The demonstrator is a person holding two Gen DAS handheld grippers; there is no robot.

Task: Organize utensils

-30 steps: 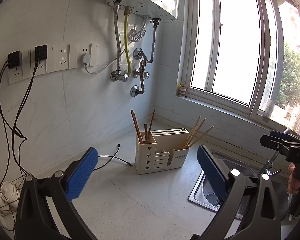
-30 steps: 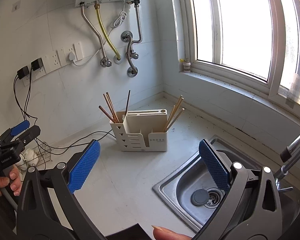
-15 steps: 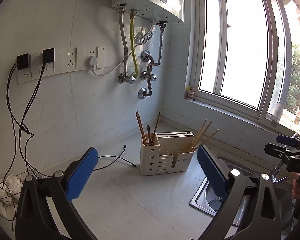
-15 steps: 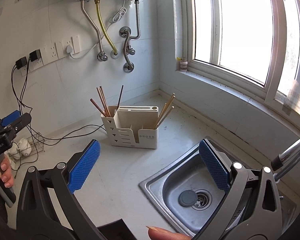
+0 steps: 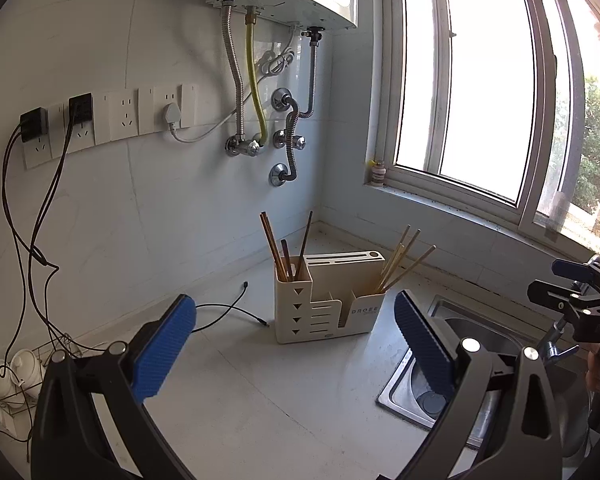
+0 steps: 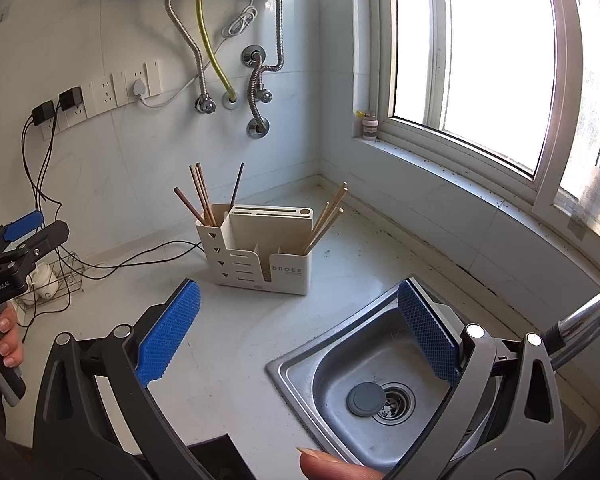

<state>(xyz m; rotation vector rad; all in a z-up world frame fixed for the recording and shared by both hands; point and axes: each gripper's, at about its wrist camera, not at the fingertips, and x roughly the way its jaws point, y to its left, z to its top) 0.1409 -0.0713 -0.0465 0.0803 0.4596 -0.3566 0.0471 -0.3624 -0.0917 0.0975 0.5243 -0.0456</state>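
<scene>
Both grippers (image 5: 296,344) (image 6: 298,330), fingers spread and empty, had drawn back from the holder (image 6: 260,248), chopsticks (image 6: 326,218) standing sorted inside.

One utensil holder (image 6: 260,252), two chopstick bunches, one sink (image 6: 380,392), two grippers.

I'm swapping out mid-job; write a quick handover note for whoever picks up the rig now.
Left gripper: open, empty, above the counter.
Right gripper: open, empty, near the sink.
Utensil holder stands in the counter corner; dark chopsticks in its left compartment, light chopsticks in its right.
Done: nothing gripped yet.
Left: probably sorting the chopsticks; approach the holder.
</scene>
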